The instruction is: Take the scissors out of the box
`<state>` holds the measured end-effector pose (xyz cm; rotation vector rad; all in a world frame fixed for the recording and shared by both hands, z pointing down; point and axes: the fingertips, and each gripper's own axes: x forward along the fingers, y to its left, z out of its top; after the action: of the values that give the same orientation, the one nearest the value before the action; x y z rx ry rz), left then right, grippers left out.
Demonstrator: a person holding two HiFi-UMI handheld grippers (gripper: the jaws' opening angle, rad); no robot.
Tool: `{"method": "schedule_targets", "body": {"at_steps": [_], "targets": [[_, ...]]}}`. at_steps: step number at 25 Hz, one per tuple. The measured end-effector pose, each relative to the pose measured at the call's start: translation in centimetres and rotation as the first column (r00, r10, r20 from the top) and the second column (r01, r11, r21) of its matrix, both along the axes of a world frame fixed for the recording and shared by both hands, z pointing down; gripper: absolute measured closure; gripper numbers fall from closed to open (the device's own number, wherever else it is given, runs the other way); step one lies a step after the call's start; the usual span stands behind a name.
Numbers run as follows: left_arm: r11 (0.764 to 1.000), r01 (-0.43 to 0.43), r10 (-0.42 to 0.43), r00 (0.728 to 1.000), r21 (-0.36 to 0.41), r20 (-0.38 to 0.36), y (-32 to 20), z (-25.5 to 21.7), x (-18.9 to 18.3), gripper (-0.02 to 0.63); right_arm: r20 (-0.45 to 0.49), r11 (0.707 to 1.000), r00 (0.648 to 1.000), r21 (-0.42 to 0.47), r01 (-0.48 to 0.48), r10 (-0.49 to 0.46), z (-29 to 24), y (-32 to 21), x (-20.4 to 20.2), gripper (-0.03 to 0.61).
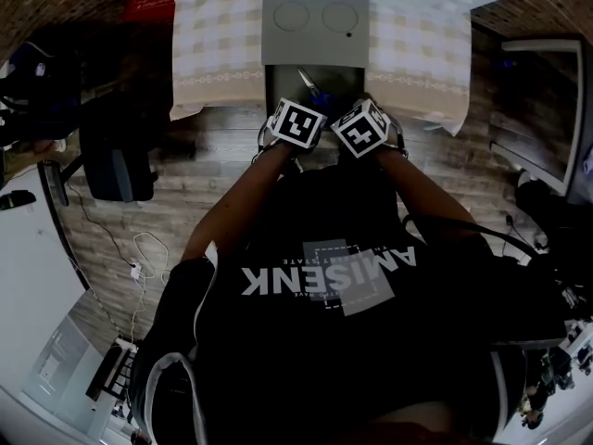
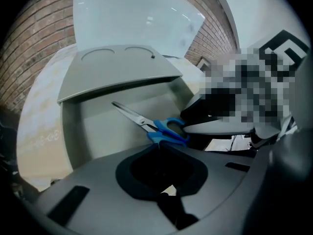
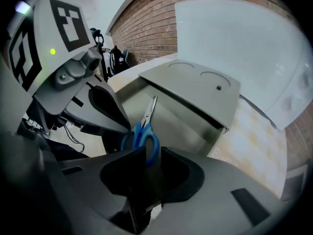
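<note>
Over a checked-cloth table (image 1: 213,54), blue-handled steel scissors (image 3: 144,131) in a grey box (image 3: 186,126) are grasped by the fingers of the right gripper (image 3: 152,153), those of the left gripper (image 2: 159,148) clenched.

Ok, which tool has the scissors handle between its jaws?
The right tool: the blue scissors handle sits in its gap. The left tool is shut.

Box (image 1: 283,82) on cloth-covered table (image 1: 218,54), at its near edge. Lid (image 1: 315,31) upright behind box. Scissors (image 2: 151,126) in box: blades toward lid, handles toward near edge. Left gripper (image 2: 159,147) and right gripper (image 3: 149,153) side by side at handles; one handle loop between right gripper's jaws.
</note>
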<state>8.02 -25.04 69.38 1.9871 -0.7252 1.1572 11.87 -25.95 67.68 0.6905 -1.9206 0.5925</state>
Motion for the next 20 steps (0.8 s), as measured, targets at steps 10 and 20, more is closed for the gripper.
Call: {"method": "schedule_targets", "body": {"at_steps": [10,20], "targets": [[0.994,-0.109,0.109,0.994,-0.032,-0.008,1.1,0.8,0.6,0.580,-0.074,0.998,0.996,0.043,0.056,-0.052,0.8,-0.6,-0.6,0.489],[0.995,-0.068,0.068,0.998,0.070,-0.008,-1.7,-1.1,-0.1,0.601,-0.051,0.996,0.998,0.075,-0.043,0.046,0.2,-1.6,-0.2,0.520]]}}
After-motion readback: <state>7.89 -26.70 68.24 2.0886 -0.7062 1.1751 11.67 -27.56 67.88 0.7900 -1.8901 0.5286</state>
